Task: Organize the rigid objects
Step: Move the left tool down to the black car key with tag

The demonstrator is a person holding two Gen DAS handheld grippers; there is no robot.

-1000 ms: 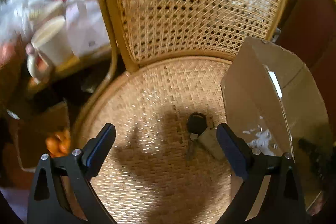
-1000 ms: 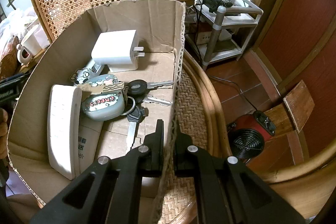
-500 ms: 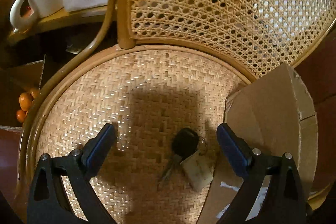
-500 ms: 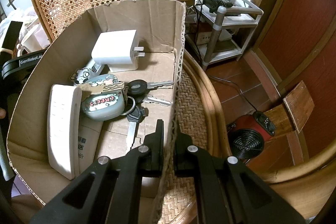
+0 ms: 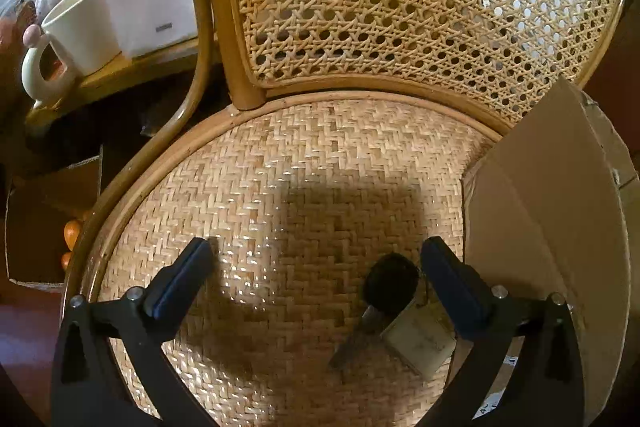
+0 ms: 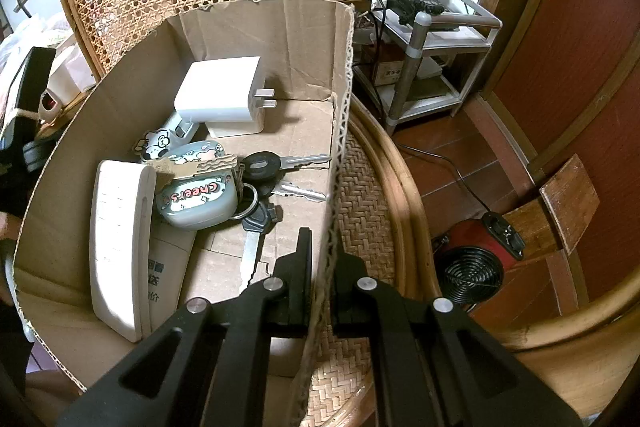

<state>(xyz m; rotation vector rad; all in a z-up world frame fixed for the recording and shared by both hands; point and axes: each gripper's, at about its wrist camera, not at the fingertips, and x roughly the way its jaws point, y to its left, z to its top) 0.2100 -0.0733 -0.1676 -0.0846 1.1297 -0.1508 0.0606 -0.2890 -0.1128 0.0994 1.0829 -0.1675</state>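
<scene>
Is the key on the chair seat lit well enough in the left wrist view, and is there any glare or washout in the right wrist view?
Left wrist view: the key lies in the dark shadow cast on the woven seat, beside the open left hand-held gripper, so its head reads as a blur. Right wrist view: the cardboard box is evenly lit and sharp; the background at upper right is blown out white.

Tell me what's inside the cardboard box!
Inside the cardboard box: a white charger, a teal case, a white remote, a cartoon charm and keys. Whatever lies beneath them is hidden.
</scene>
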